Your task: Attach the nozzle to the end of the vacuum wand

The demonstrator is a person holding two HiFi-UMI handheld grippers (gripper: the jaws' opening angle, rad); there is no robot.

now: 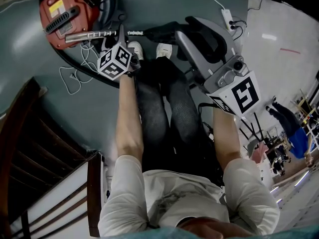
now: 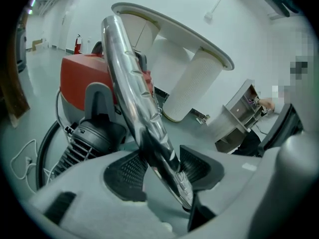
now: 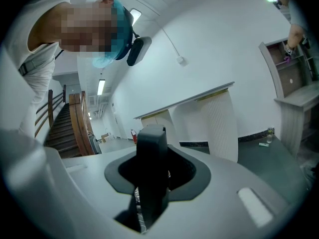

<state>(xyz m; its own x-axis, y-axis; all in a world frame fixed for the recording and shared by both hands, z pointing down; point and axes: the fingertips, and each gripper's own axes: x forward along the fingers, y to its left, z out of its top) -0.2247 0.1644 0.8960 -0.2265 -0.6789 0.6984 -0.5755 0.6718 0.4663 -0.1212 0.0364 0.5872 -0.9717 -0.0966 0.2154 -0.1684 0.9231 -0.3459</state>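
While the left claw (image 2: pixel 159 169) pinches the chrome vacuum wand (image 2: pixel 130 86) and the right claw (image 3: pixel 155 180) clamps the black nozzle (image 3: pixel 151 151) just beside its end, a skewed push could jam it or roll the wand loose.

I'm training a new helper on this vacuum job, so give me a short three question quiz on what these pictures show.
1. True or false: the left gripper is shut on the metal tube.
2. What does the right gripper hold? A) a cable B) a black nozzle C) nothing
3. What colour is the vacuum cleaner?
Key: 1 true; 2 B; 3 red.
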